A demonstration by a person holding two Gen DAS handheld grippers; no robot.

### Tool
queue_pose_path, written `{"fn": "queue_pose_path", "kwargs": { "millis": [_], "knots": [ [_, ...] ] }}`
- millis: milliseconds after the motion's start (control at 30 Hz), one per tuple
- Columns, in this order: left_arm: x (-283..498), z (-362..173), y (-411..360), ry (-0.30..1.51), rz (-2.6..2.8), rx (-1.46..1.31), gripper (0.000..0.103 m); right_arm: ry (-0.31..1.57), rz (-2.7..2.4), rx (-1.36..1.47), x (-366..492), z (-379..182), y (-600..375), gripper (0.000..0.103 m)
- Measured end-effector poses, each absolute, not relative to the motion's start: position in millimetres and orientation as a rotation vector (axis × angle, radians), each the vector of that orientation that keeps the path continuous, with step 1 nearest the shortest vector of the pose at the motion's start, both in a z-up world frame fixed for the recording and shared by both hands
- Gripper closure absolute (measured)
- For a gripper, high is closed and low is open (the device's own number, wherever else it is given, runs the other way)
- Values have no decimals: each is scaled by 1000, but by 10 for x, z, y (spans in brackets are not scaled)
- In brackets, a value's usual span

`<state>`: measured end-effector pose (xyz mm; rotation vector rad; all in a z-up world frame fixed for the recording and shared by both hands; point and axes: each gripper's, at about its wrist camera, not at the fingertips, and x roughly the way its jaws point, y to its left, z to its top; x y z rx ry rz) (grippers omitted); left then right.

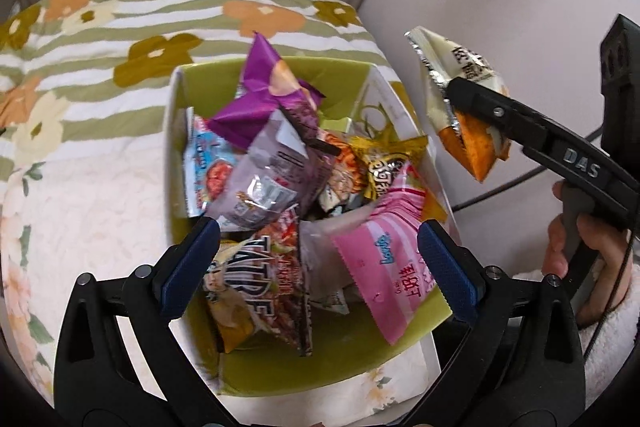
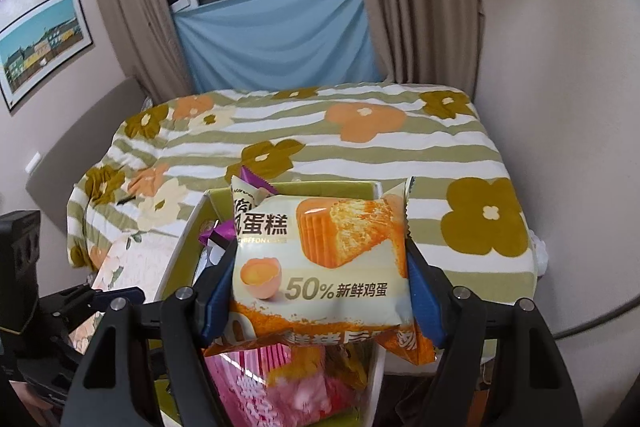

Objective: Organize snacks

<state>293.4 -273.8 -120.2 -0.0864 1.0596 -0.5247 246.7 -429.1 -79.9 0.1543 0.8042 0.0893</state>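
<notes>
Our right gripper is clamped on a cream-and-orange chiffon cake packet, one blue pad pressing each side edge so the puffy bag sits face-up between the fingers. Seen from the left wrist, that packet hangs in the air to the right of the box, just outside its rim. We judge it is being carried in to join the others.

Our left gripper stands wide with nothing between its pads, poised low over the near end of the green box, probably ready to take or settle another packet.

The box is heaped with snacks: a pink packet leaning against the right wall, a dark packet with large letters at the near end, a silvery grey bag across the middle, a purple bag sticking up above the far rim and a gold one beyond the pink. They lie loosely tumbled, so space for the cake packet looks tight.

The box rests on a bed with a flowered, striped cover.
</notes>
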Motion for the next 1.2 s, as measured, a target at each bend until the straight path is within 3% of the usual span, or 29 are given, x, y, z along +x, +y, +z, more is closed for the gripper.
{"fn": "queue_pose_path", "kwargs": {
  "millis": [200, 333, 667, 1200],
  "knots": [
    [2971, -1212, -2581, 1057, -457, -94, 5, 846, 133, 148, 2733, -954, -4164, 25],
    [2954, -1226, -2505, 1051, -425, -88, 5, 823, 161, 140, 2737, -984, -4082, 10],
    [2805, -1115, -2236, 1011, -424, -101, 5, 806, 111, 114, 2413, -897, -3985, 9],
    [1977, -168, -1189, 709, -387, -54, 3, 624, 1, 96, 1413, -111, -3193, 9]
  ]
}}
